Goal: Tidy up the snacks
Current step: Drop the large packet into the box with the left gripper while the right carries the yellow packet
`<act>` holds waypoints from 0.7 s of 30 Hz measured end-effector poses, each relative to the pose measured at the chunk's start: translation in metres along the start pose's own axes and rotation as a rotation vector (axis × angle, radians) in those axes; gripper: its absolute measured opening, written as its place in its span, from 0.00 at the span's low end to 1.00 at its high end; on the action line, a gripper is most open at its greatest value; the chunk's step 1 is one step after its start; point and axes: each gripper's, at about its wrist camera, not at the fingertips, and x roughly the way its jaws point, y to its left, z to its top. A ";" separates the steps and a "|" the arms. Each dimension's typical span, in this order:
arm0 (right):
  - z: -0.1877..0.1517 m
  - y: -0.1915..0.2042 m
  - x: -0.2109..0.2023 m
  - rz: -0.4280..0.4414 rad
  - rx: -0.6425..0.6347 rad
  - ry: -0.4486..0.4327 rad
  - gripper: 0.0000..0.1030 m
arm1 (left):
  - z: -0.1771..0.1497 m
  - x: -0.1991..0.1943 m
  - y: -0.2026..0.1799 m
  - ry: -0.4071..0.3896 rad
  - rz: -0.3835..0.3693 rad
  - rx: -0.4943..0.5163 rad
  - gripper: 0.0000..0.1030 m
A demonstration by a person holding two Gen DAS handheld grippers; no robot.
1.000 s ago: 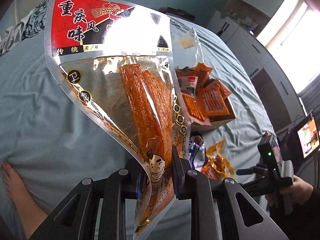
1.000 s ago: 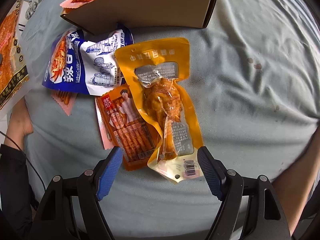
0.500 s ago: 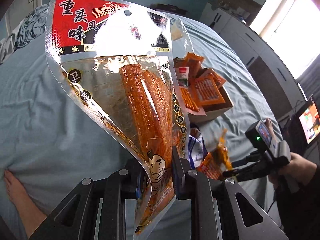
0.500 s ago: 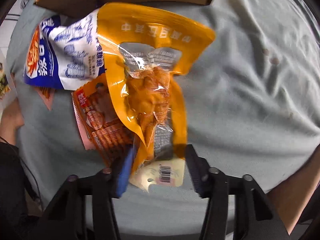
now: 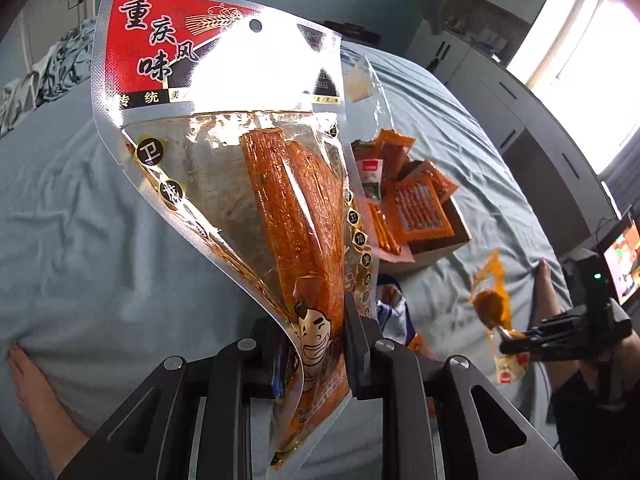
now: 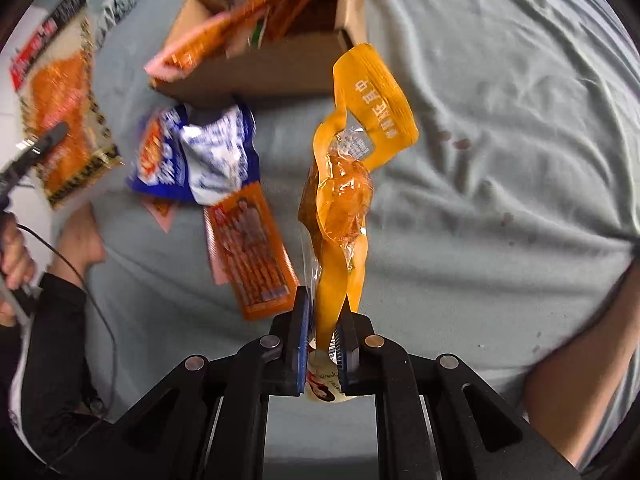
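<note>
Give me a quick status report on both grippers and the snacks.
Left hand-held gripper shut on spicy strip pack. Right hand-held gripper just closed on yellow chicken pouch, lifted. Cardboard box ahead, path clear.

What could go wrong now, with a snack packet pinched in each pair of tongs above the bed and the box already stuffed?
1. The right tongs have just closed on only the bottom end of the yellow packet; its heavy middle hangs free and could slip out.
2. The cardboard box already overflows, with a packet over its rim, so adding more may spill some.
3. The large red-topped packet in the left tongs blocks much of that camera's view.
</note>
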 end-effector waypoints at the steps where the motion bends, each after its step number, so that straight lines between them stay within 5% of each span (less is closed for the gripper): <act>1: -0.003 -0.004 -0.009 0.033 0.015 -0.026 0.09 | 0.003 0.001 -0.002 -0.006 0.003 -0.002 0.21; 6: -0.015 -0.023 -0.046 0.132 0.062 -0.106 0.09 | 0.030 0.007 -0.020 -0.078 0.003 -0.030 0.21; 11: -0.022 -0.031 -0.047 0.118 0.063 -0.105 0.09 | 0.064 0.006 -0.047 -0.204 -0.032 -0.043 0.21; 15: -0.017 -0.032 -0.060 0.113 0.076 -0.106 0.09 | 0.086 0.021 -0.077 -0.221 -0.099 0.014 0.22; 16: -0.015 -0.030 -0.060 0.111 0.086 -0.110 0.09 | 0.089 0.027 -0.084 -0.217 -0.104 0.028 0.28; 19: -0.010 -0.034 -0.059 0.101 0.123 -0.140 0.09 | 0.093 0.053 -0.096 -0.216 0.002 0.053 0.85; 21: -0.010 -0.036 -0.067 0.097 0.138 -0.174 0.09 | 0.086 0.058 -0.090 -0.248 0.094 0.031 0.87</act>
